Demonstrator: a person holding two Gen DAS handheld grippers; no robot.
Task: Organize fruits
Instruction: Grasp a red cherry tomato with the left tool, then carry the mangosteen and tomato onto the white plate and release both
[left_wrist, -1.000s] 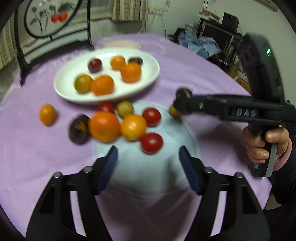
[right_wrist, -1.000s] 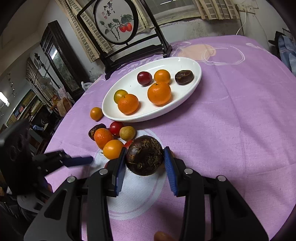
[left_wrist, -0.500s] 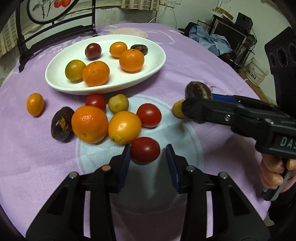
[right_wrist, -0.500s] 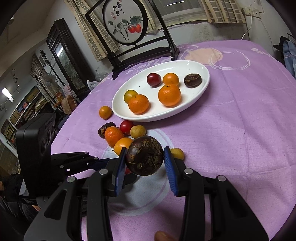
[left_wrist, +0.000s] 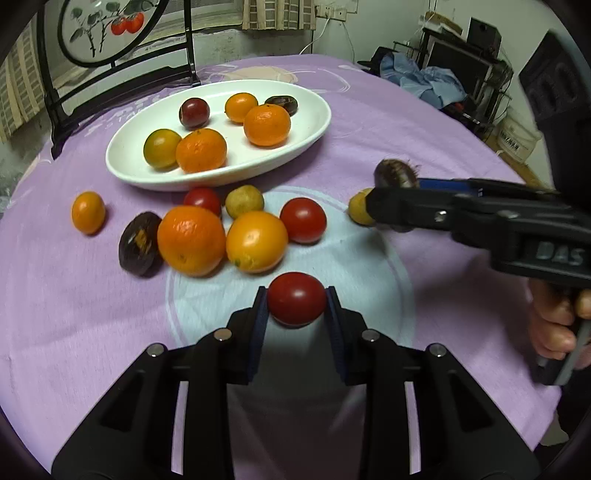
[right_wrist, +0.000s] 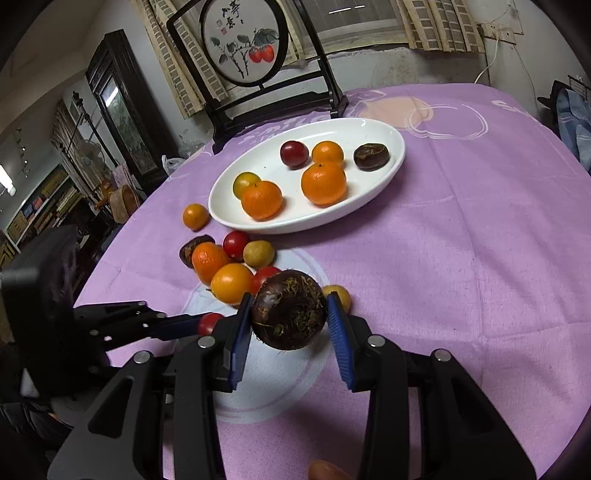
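Left wrist view: beyond the left gripper (left_wrist: 295, 314), loose fruit crowds the purple tablecloth (left_wrist: 369, 122) — a large orange (left_wrist: 191, 240), a yellow-orange fruit (left_wrist: 256, 241) and a red tomato (left_wrist: 303, 220) — with the white dish (left_wrist: 317, 122) farther off. The gripper is clamped on a red cherry tomato (left_wrist: 296, 299).

Right wrist view: ahead and left of the right gripper (right_wrist: 290, 314) sits the same cluster, and the dish lies beyond. Its pads (right_wrist: 338, 334) grip a dark brown hairy fruit (right_wrist: 289, 309).
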